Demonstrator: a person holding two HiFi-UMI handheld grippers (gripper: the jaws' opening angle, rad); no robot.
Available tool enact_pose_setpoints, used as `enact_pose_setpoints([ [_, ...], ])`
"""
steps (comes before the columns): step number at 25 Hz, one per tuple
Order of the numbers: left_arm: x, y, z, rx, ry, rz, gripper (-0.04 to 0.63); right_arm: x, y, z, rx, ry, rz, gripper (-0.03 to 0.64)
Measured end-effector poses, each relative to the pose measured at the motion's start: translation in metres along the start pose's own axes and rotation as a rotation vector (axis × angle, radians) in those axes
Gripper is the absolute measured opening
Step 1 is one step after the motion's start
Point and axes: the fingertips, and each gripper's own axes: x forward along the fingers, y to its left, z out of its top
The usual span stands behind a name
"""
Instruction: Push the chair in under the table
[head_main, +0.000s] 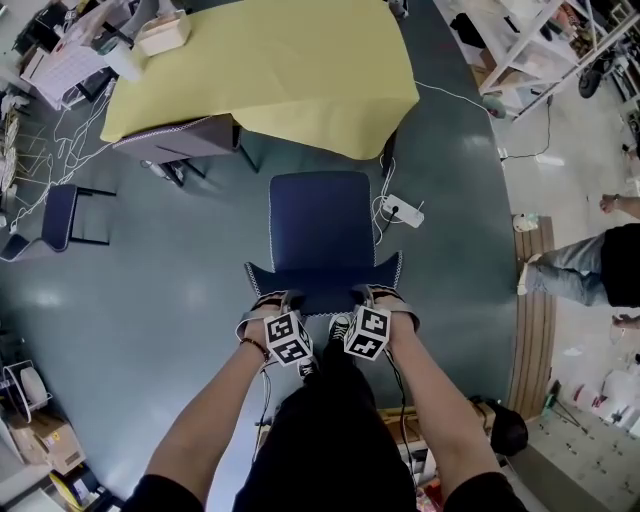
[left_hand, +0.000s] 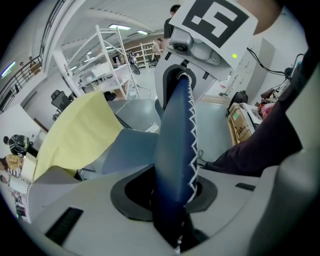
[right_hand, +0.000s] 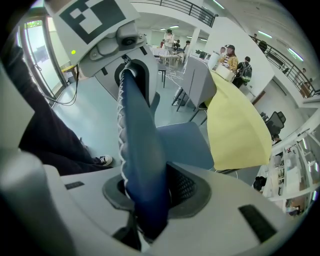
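A blue chair (head_main: 320, 225) stands on the grey floor in front of the table with the yellow cloth (head_main: 290, 70), its seat just short of the cloth's hanging edge. My left gripper (head_main: 272, 303) is shut on the top edge of the chair's backrest (left_hand: 175, 150) at its left end. At the right end my right gripper (head_main: 372, 298) is shut on the same backrest (right_hand: 140, 165). Both point steeply down. In each gripper view the padded blue backrest with white zigzag stitching fills the gap between the jaws.
A grey chair (head_main: 180, 140) is tucked under the table's left side, and a small dark stool (head_main: 55, 215) stands farther left. A white power strip (head_main: 403, 210) with cables lies on the floor right of the chair. A person (head_main: 590, 265) stands at the far right.
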Motion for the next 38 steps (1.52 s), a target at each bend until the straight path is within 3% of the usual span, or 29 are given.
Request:
enact_pose_setpoints([
  [38, 0.035, 0.156, 0.022, -0.035, 0.037, 0.062, 0.110, 0.034, -0.153, 0.036, -0.025, -0.027, -0.020, 0.115],
])
